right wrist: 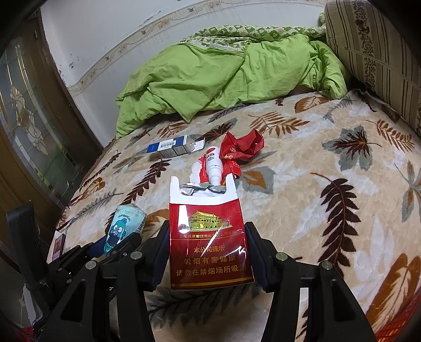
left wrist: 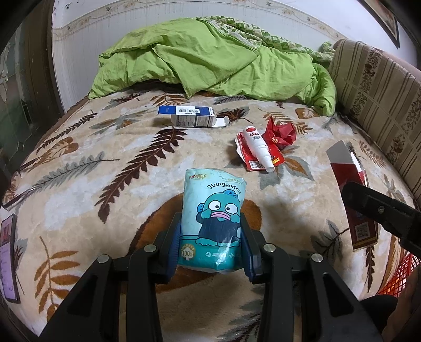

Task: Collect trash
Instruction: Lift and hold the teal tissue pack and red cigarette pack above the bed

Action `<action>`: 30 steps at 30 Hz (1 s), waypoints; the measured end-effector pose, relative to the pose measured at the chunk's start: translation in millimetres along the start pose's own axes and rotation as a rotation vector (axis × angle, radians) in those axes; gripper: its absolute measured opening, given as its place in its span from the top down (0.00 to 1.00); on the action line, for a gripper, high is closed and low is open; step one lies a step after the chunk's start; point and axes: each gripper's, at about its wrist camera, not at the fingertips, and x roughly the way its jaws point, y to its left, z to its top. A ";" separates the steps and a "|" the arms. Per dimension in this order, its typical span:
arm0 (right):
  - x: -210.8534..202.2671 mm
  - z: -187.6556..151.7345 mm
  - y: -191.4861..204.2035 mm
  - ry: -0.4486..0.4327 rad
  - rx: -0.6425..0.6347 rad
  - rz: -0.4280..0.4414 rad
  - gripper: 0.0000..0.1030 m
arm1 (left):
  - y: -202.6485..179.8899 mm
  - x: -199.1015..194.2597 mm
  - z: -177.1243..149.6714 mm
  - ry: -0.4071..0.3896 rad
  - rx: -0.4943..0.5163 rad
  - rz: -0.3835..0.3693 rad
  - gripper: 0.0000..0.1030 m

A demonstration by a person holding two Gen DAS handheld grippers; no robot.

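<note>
Leaf-print bed point(left wrist: 79, 163) – green quilt point(left wrist: 210, 60), box point(left wrist: 189, 115), bottle point(left wrist: 259, 147)

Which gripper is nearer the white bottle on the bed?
Right, though only slightly. The right gripper, shut on a red cigarette pack, points straight at the white bottle just beyond the pack. The left gripper, holding a tissue pack, sits further off to its left.

Both views are evenly and fairly brightly lit by soft indoor light from above, with colours slightly cool. Shadows are faint and short: a soft one lies on the bed point(left wrist: 79, 163) beside the tissue pack point(left wrist: 213, 221). Glare streaks the glossy film of the red cigarette pack point(right wrist: 210, 244) (thin white lines). Focus is sharp at centre. Fisheye bending curves the wall border point(left wrist: 184, 5), and dark vignetting fills the corners.
</note>
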 end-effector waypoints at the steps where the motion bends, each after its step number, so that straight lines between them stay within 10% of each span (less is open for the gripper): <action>1: 0.0 -0.2 -0.3 -0.001 0.000 0.001 0.44 | 0.7 -0.2 -0.1 -0.001 0.001 0.003 0.63; 30: -35.3 -5.9 -24.9 0.012 0.068 0.031 0.44 | -27.2 -14.1 -8.8 0.024 0.066 -0.049 0.63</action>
